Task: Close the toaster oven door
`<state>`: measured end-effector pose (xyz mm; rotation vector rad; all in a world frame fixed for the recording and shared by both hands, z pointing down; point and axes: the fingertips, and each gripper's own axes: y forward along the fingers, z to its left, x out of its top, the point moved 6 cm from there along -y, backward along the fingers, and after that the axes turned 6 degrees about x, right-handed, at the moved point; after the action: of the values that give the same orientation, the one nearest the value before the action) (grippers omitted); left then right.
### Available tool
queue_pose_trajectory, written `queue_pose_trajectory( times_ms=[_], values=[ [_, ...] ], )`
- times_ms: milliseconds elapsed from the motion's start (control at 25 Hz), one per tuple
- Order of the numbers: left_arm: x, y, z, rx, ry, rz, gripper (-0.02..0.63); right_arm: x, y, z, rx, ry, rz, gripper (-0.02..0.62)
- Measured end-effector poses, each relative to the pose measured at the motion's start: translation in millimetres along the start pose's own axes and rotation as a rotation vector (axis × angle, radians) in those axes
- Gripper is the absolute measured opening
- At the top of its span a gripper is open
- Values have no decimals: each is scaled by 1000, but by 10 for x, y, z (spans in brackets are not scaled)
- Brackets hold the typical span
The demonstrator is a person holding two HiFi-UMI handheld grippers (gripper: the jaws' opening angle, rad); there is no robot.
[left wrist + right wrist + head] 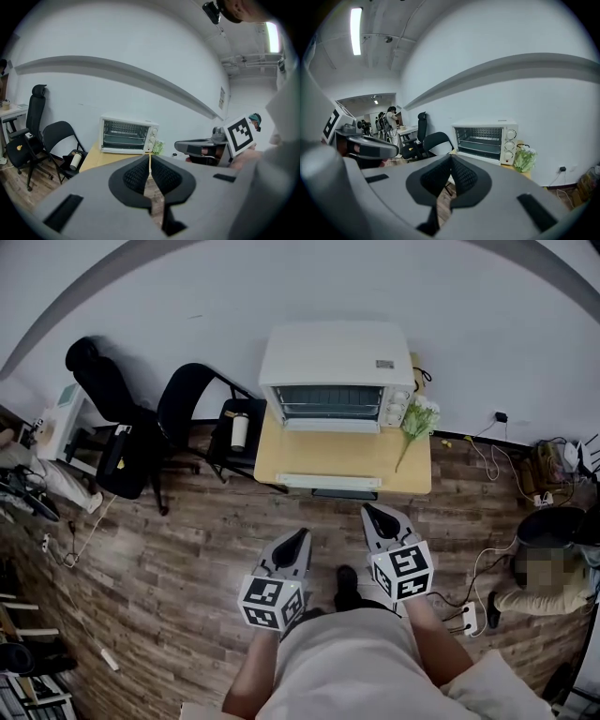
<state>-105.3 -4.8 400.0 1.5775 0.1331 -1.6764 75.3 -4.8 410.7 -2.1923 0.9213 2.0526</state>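
Left gripper [298,538] and right gripper [373,512] pinched closed, empty, bare floor [187,549] ahead, toaster oven [335,376] on table [412,465], wide side facing us, door [328,481] flat open, reaching table's front edge

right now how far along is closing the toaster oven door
Nothing done yet: the toaster oven door lies open, flat over the table. In hand: the left gripper and right gripper point toward it, jaws shut and empty, short of the table. Left: reach the door and swing it up shut.
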Motion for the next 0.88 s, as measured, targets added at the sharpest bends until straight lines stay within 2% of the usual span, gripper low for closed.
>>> queue_pose_trajectory(
  times_ms=[320,640,880],
  values=[
    [-38,248,-132,29,-26,-8,14,-114,137,-271,52,-12,32,-2],
    [-68,260,-62,77,-42,4,14,-248,378,-216,127,-47,81,-2],
    [-92,270,25,82,-45,11,14,-335,552,-141,142,-102,114,-2]
  ],
)
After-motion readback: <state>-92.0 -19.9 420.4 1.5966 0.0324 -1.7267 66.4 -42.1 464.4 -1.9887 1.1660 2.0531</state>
